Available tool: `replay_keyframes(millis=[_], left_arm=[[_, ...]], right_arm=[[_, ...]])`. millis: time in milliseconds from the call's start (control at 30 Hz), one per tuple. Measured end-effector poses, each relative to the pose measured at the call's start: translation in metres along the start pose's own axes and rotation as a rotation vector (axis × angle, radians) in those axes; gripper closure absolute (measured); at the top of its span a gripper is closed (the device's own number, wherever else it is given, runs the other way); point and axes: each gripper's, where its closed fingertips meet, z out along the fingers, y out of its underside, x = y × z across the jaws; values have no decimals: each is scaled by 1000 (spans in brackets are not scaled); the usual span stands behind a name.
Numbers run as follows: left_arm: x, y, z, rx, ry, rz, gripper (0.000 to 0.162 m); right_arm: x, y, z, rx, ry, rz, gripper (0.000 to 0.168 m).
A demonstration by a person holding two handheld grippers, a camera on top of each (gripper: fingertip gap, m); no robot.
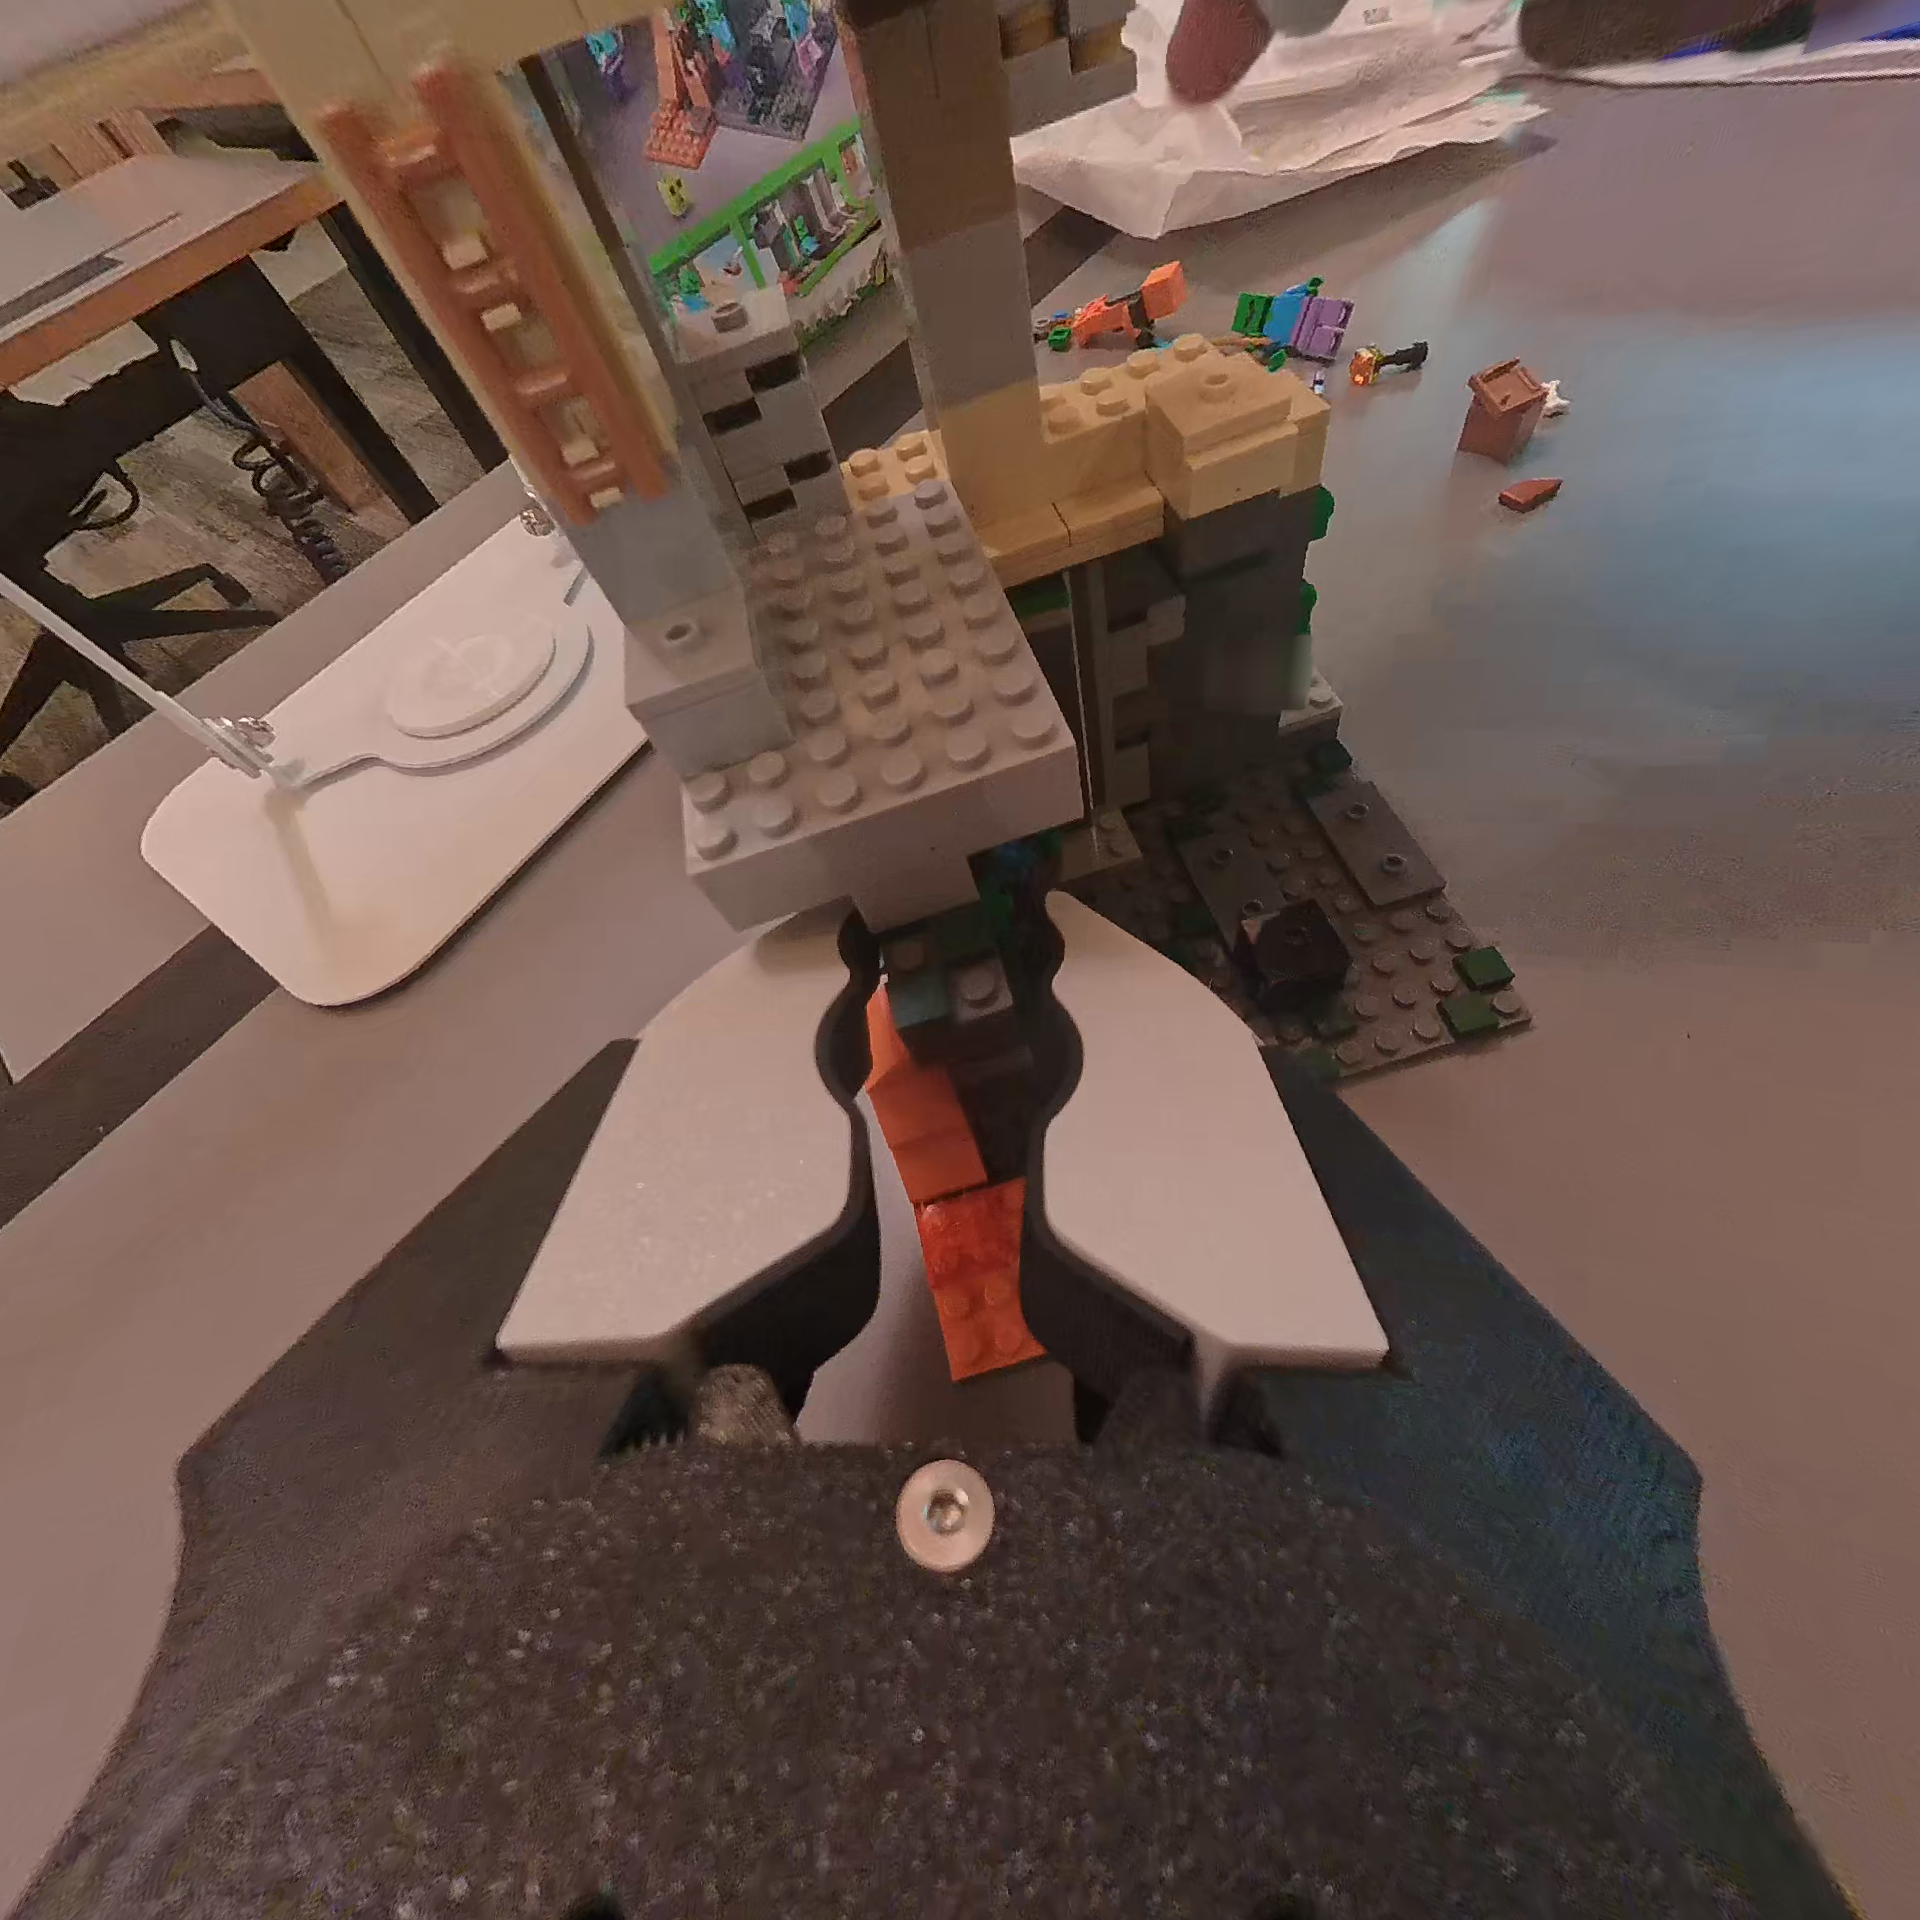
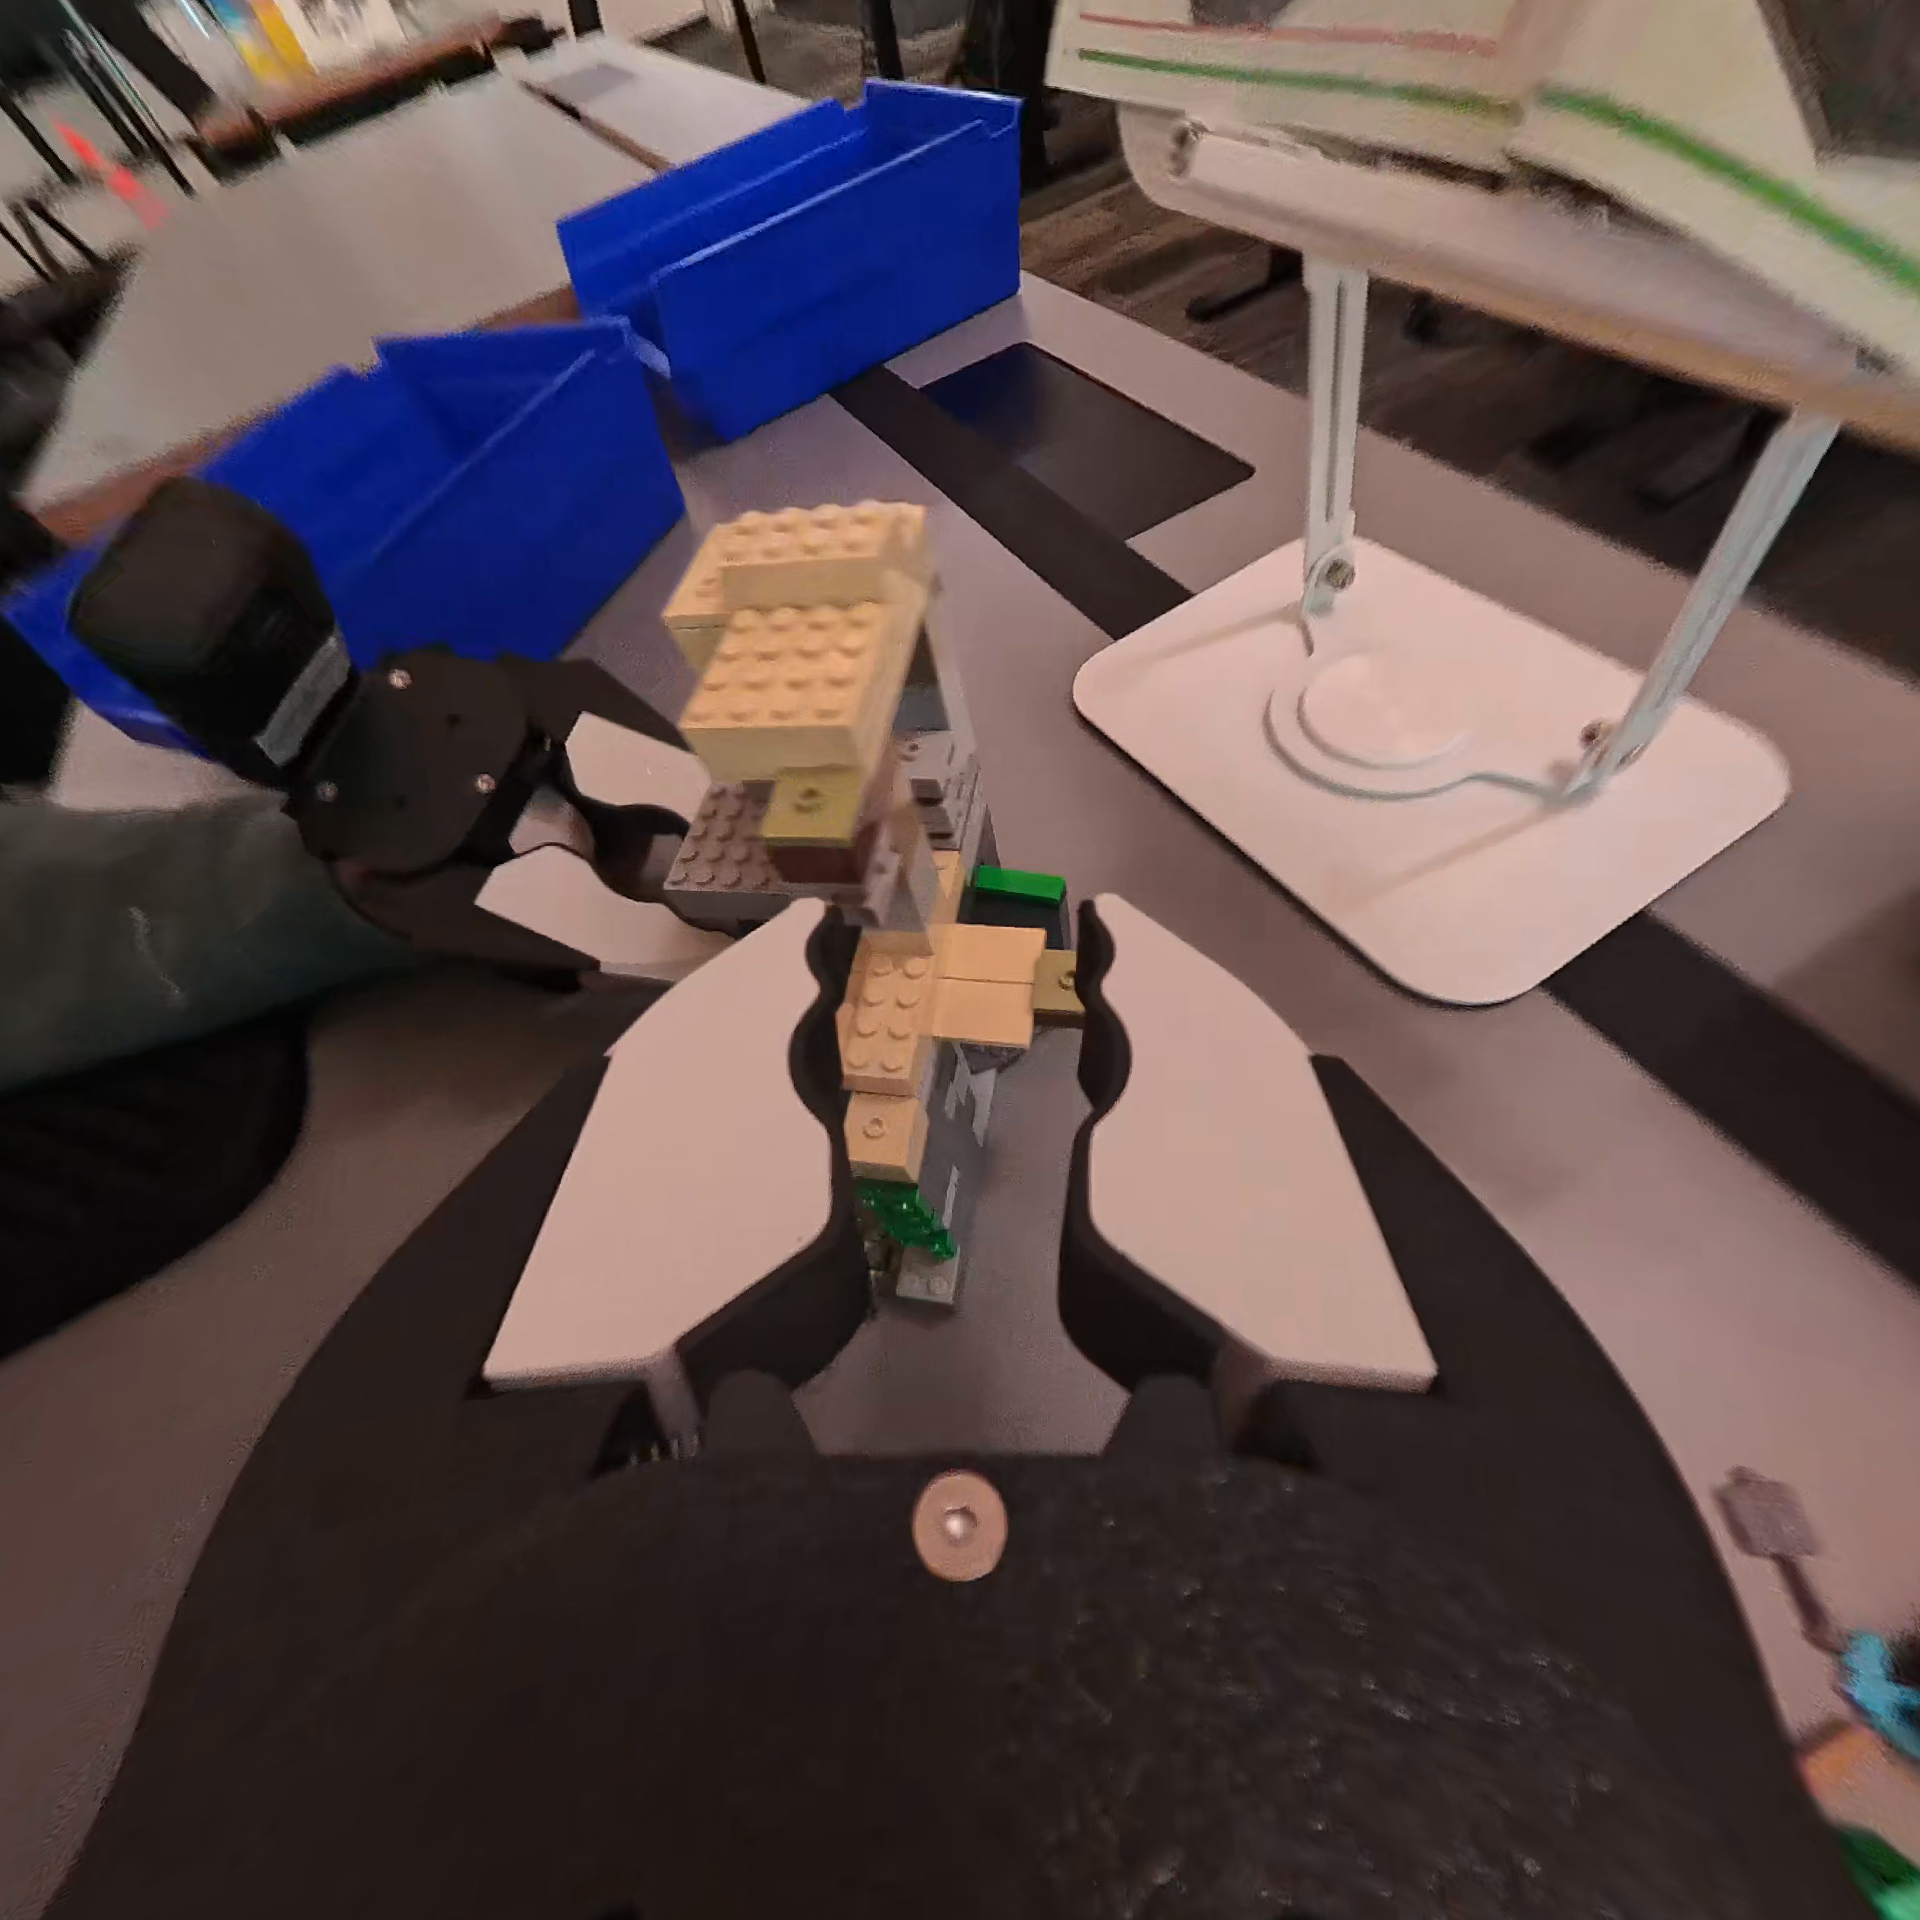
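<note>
Brick model (image 1: 894, 665) between left gripper (image 1: 951, 935) jaws — right gripper (image 2: 951, 935) beside it

The brick tower (image 1: 935, 208) runs off the top edge of the left wrist view, so its top cannot be seen there. The ladder (image 1: 499, 291) on it is smeared by blur. The left gripper (image 1: 951, 925) hides the base of the model; whether its fingers touch the orange bricks (image 1: 956, 1226) cannot be told. Toward the tabletop's far right corner, the small figures (image 1: 1195, 317) are too tiny to make out. In the right wrist view the tan bricks (image 2: 800, 644) are blurred, the stand (image 2: 1455, 156) is cut by the top edge, and loose pieces (image 2: 1870, 1694) are cropped at the right edge.
</note>
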Motion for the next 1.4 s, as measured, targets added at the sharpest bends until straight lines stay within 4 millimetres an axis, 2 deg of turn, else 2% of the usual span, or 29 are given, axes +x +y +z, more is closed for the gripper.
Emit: replay_keyframes(millis=[200, 267, 400, 567, 633, 833, 933, 1033, 1133, 1233, 1333, 1400], left_arm=[[1, -1, -1, 6, -16, 31, 133], [4, -5, -3, 26, 4, 18, 133], [5, -7, -7, 41, 25, -5, 133], [6, -8, -14, 53, 54, -35, 127], [6, -10, -19, 63, 69, -46, 125], [-4, -27, -32, 84, 74, -63, 126], [-5, -30, -33, 1, 118, -83, 127], [-22, -57, -35, 104, 42, -110, 126], [-30, -79, -27, 145, -6, -125, 119], [-39, -95, -13, 171, -123, -42, 116], [-39, -95, -3, 151, -189, 32, 139], [-35, -95, -4, 175, -173, 20, 139]], right_arm=[[-28, -35, 4, -25, 115, -201, 124], [-32, -45, 11, -61, 123, -188, 121], [-31, -52, 31, -148, 134, -106, 113], [-20, -50, 46, -191, 143, -5, 118], [-23, -49, 47, -190, 110, 23, 134], [-17, -48, 43, -199, 150, -4, 135], [-15, -47, 40, -186, 148, -1, 135], [-19, -46, 38, -177, 133, 6, 135], [-20, -46, 38, -175, 136, 4, 135], [-22, -45, 38, -171, 134, 6, 135], [-23, -45, 37, -168, 133, 11, 135], [-25, -44, 35, -164, 110, 30, 135]])
